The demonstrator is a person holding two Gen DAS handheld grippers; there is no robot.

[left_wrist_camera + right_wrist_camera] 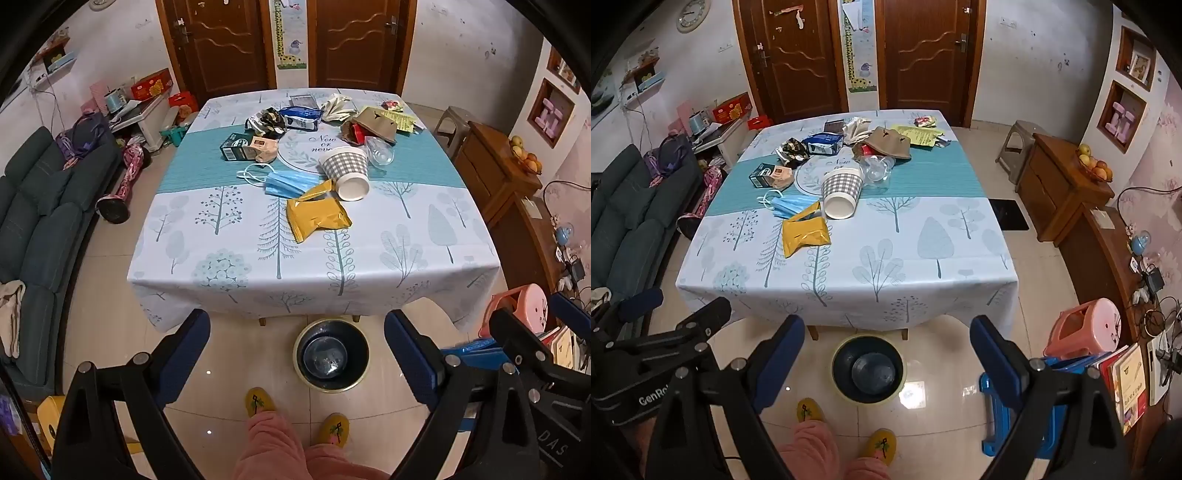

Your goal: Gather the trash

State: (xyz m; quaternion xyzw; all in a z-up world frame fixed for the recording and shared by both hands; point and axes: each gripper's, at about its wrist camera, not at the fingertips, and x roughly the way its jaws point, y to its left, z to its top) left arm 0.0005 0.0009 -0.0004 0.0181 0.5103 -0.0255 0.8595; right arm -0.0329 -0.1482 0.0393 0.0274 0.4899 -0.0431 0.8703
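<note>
Left wrist view is showing my left gripper [297, 356] hanging with jaws spread wide and nothing between them, above the dark bin [331, 355] on the floor at the table's [424, 266] near edge. My right gripper [887, 360] is hanging equally released and bare. Trash is lying across the tablecloth: a yellow wrapper [317, 218], a blue mask [290, 183], a checked paper cup [348, 171], all well apart from both grippers.
</note>
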